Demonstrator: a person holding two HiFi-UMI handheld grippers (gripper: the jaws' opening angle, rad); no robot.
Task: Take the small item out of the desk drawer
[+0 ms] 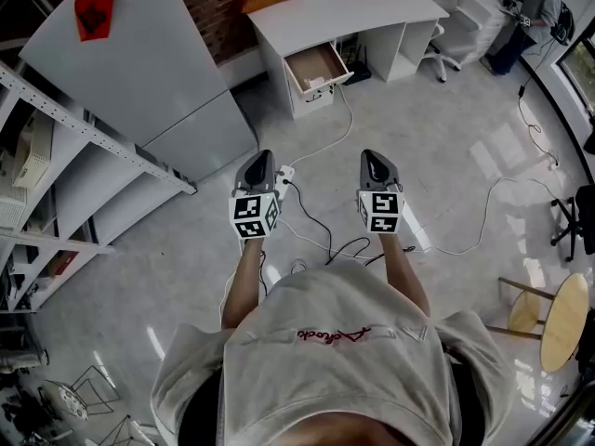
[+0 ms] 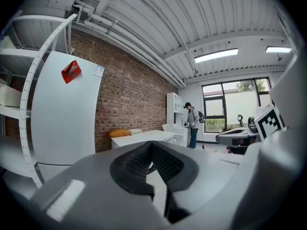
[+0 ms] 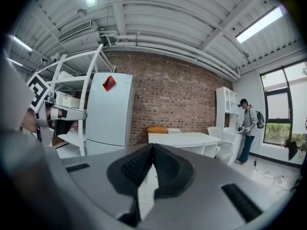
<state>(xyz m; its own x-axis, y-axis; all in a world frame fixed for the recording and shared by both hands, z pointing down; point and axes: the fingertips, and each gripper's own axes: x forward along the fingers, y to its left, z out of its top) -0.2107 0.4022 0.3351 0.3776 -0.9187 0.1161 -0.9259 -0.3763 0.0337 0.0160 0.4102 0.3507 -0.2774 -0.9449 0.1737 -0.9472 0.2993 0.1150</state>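
A white desk (image 1: 344,12) stands far ahead against the brick wall. Its drawer (image 1: 316,68) is pulled open toward me, and a small pale item (image 1: 314,83) seems to lie near the drawer's front. The person holds both grippers side by side at waist height over the floor, well short of the desk. The left gripper (image 1: 261,160) has its jaws shut with nothing between them (image 2: 151,145). The right gripper (image 1: 373,159) is also shut and empty (image 3: 153,147). Both gripper views show the desk (image 2: 139,137) (image 3: 182,139) at a distance; the drawer's inside is hidden in them.
A tall white fridge (image 1: 139,72) with a red sticker stands at the left, beside metal shelving (image 1: 56,156). Cables (image 1: 325,226) and a power strip (image 1: 284,172) lie on the floor ahead. A wooden stool (image 1: 562,319) is at the right; another person (image 1: 536,12) stands far right.
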